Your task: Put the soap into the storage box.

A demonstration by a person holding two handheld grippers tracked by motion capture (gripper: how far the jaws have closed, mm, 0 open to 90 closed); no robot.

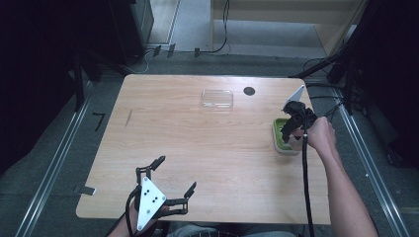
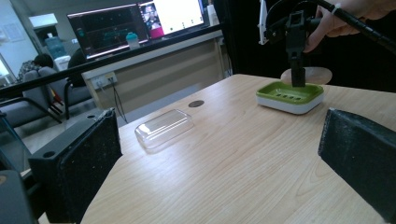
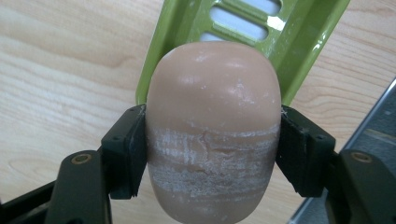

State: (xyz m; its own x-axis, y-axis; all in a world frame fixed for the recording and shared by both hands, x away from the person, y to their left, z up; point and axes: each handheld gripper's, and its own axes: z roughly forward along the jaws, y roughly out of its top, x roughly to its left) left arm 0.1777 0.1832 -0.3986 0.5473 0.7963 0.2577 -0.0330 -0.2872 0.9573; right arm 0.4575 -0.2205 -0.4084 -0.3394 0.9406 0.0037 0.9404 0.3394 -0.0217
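A pinkish-beige bar of soap (image 3: 212, 93) is clamped between the jaws of my right gripper (image 3: 212, 149), its worn sides pressed by both pads. Just beyond the bar lies the green slotted soap dish (image 3: 289, 42). In the high view the right gripper (image 1: 289, 129) points down over the green and white dish (image 1: 277, 138) near the table's right edge. My left gripper (image 1: 176, 174) rests at the near left edge, wide open and holding nothing. From the left gripper view (image 2: 224, 158) the dish (image 2: 289, 97) and the soap (image 2: 315, 74) show at the far right.
A clear plastic lid (image 1: 216, 98) lies upside down at the back middle of the wooden table (image 1: 197, 148), with a small black round cap (image 1: 249, 91) to its right. The right gripper's cable (image 1: 306, 182) trails along the forearm. Dark stands flank the table.
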